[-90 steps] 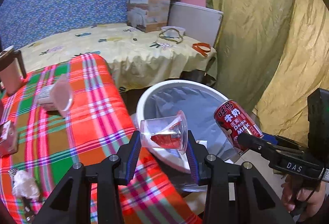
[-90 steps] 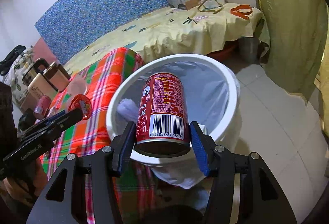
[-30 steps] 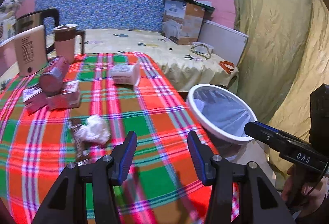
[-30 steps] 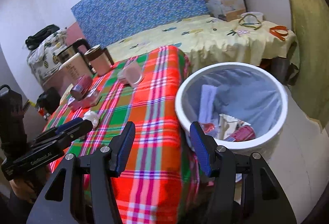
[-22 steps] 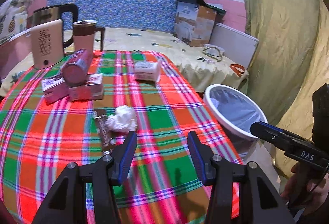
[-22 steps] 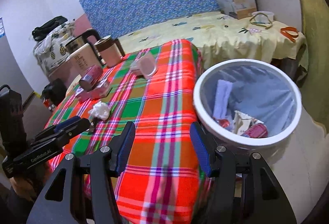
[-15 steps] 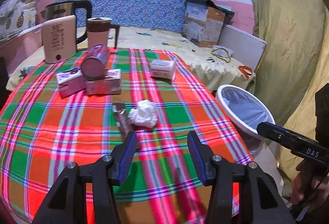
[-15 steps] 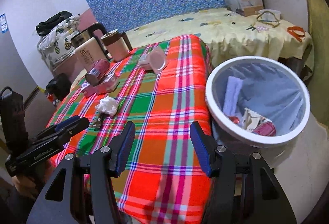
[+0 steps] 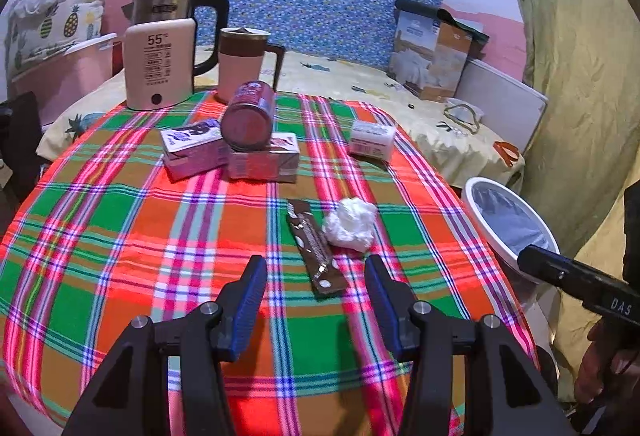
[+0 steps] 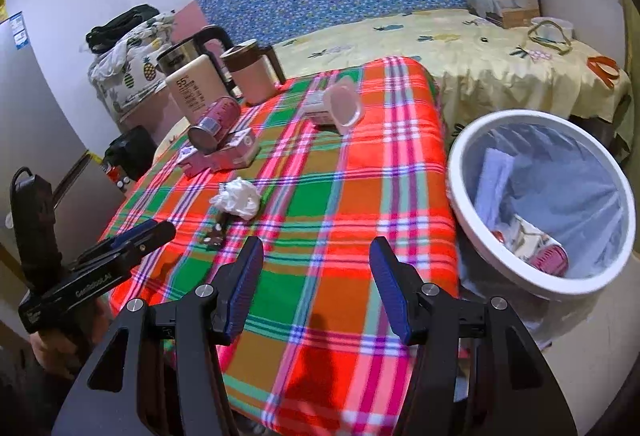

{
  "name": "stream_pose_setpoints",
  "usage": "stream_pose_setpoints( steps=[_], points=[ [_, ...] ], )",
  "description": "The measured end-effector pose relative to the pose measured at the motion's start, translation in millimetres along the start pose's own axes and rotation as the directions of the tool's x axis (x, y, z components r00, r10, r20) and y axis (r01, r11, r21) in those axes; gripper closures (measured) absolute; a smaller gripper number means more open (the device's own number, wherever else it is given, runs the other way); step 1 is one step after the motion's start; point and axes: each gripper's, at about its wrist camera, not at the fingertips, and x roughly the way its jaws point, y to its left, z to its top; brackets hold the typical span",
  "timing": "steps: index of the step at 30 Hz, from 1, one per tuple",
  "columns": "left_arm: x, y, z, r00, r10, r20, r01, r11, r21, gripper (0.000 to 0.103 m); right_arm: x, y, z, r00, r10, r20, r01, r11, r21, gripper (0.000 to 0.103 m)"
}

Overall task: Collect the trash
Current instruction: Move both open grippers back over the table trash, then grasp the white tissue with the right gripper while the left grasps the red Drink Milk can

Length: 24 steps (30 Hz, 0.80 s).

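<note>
On the plaid tablecloth lie a brown wrapper and a crumpled white tissue, just ahead of my left gripper, which is open and empty. Farther back are a pink can resting on two pink cartons, and a tipped plastic cup. My right gripper is open and empty above the table's near edge. The white bin with a grey liner stands at its right and holds a red can and other trash. The tissue and wrapper lie to its left.
A kettle and a pink mug stand at the table's far end. A bed with a yellow sheet, a cardboard box and a yellow-green curtain lie beyond. A hand holds the other gripper at lower right.
Both views swung left from the bin toward the table. The tissue and wrapper came from the left into the middle of the left wrist view. Both grippers stayed open and empty.
</note>
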Motion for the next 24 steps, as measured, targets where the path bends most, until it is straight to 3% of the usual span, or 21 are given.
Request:
stream_pose_setpoints(
  steps=[18,24],
  points=[
    [11,46,46,0.998,0.057,0.041,-0.055,0.998,-0.038,0.052,66,39,21,0.993,0.084,-0.080,-0.089,0.994,-0.061,0.046],
    [20,56,58,0.997,0.058,0.046,-0.056,0.998,-0.040,0.052,92,51,26,0.988,0.098,-0.118,-0.106,0.992,-0.070,0.057]
  ],
)
